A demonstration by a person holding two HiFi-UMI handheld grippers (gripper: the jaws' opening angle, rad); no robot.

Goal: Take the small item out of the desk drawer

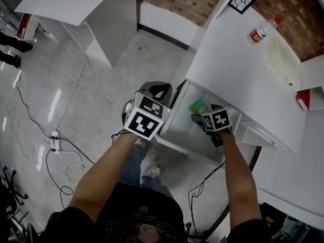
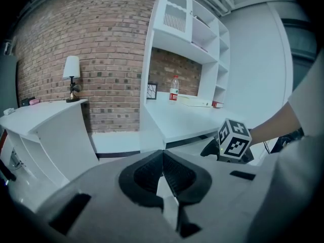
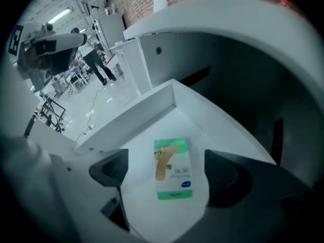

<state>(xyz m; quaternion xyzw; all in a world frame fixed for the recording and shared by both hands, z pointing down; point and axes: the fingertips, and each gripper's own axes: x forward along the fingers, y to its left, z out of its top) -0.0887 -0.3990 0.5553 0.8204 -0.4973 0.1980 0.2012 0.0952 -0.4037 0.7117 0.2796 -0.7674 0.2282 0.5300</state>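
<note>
Both grippers are hovering: right gripper (image 3: 167, 172) released above the green packet (image 3: 173, 168) in the drawer (image 1: 179, 129); left gripper (image 2: 163, 161) clenched empty at the drawer's nine o'clock.

No word can be read for sure. The green-and-white packet (image 3: 173, 168) between the spread jaws of the right gripper (image 3: 169, 175) bears grey lettering and a blue oval mark, both blurred. The bottle (image 1: 261, 31) far beyond that gripper has an illegible red label. The marker cube (image 1: 216, 120) on it shows only black-and-white square codes.
</note>
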